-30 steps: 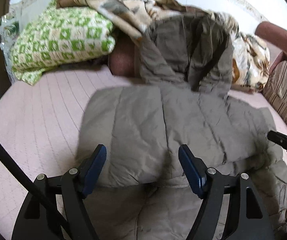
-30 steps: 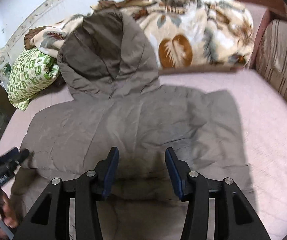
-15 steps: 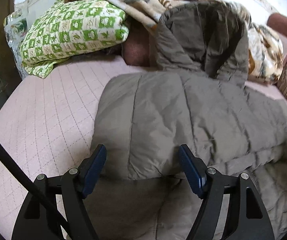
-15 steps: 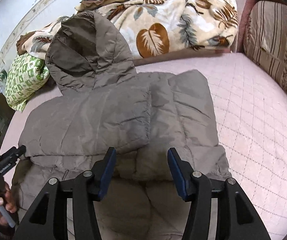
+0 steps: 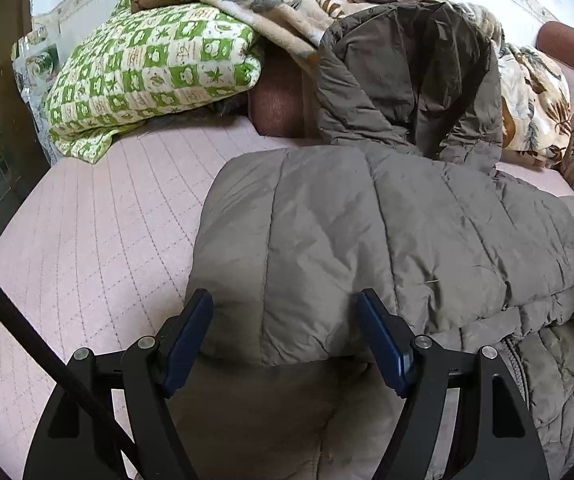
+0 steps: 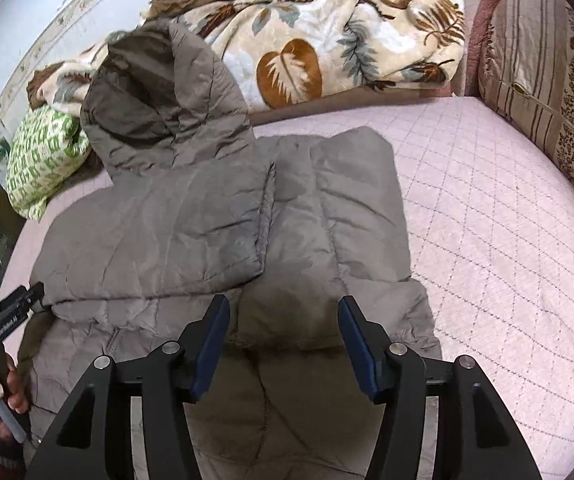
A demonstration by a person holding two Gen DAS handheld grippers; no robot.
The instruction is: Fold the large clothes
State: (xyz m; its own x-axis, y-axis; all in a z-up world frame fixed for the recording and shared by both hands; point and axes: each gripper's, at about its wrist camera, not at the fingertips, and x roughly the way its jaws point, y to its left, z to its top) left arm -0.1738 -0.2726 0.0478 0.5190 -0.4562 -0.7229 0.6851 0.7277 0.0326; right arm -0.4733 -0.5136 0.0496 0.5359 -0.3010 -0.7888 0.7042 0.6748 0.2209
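Both jaws wide, empty, over grey-brown quilted hooded jacket (image 6: 191, 236) with sleeves folded in; hem cut off beneath jaws, pink quilted bed (image 6: 487, 208) beyond.

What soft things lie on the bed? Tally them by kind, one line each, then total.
Jacket: 1
Blanket: 1
Green checked pillow: 1
Striped cushion: 1
Total: 4
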